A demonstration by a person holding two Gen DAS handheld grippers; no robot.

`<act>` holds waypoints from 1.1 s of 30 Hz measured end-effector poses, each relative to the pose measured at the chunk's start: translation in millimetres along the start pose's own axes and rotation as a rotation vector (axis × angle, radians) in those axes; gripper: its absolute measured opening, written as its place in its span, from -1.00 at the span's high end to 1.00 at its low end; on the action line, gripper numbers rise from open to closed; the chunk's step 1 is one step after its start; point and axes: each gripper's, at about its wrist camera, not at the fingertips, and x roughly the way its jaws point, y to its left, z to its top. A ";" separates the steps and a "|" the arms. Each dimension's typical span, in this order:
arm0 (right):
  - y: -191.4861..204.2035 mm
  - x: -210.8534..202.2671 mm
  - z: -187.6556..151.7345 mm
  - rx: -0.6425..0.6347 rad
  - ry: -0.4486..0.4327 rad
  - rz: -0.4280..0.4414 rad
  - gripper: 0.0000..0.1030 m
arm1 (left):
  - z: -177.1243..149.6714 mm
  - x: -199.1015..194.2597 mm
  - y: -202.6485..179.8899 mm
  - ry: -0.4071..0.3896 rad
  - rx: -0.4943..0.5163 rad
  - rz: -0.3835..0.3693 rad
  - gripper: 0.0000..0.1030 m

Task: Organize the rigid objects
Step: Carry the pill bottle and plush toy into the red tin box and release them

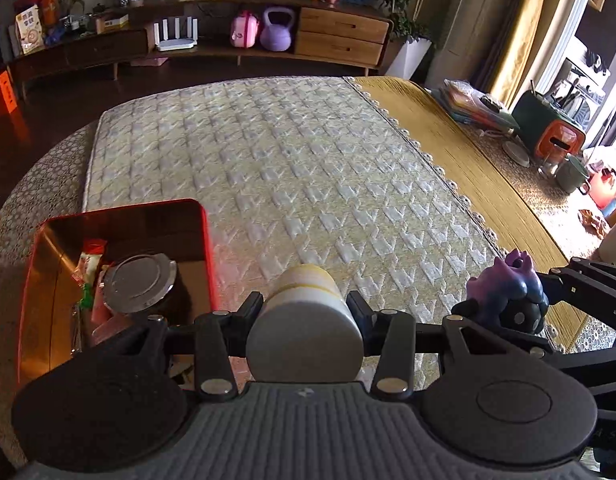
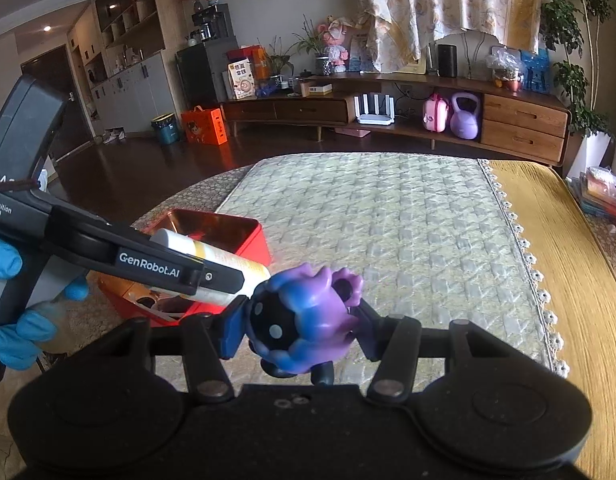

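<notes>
1. Evidently, a carrying step is in hand: a white bottle with yellow bands (image 1: 303, 320) is pinched between the jaws of the left gripper (image 1: 305, 308), and a purple-and-blue toy figure (image 2: 303, 316) is clamped in the right gripper (image 2: 299, 320).
2. Both things are held above the quilted mat (image 1: 287, 152), beside the red tin box (image 1: 195, 216), in which a foil-lidded jar (image 1: 139, 284) and some packets are already lying.
3. For the next move, the bottle would probably have to be brought over the box's free part and let go there; the jar should be avoided.
4. "GenRobot.AI" can be read on the left gripper's arm in the right wrist view, and "Data Acquisition System" is partly legible on its body.
5. A blue-gloved hand (image 2: 11, 264) is seen on that handle.
</notes>
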 end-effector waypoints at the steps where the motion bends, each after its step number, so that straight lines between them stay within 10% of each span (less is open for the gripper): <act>1: 4.4 1.5 1.1 -0.005 0.002 0.005 -0.05 | -2.0 -4.0 5.6 -0.009 -0.011 0.005 0.14; 33: 99.1 143.7 62.9 -0.152 0.070 0.072 -0.06 | -31.8 -12.8 175.0 -0.187 -0.316 0.194 0.14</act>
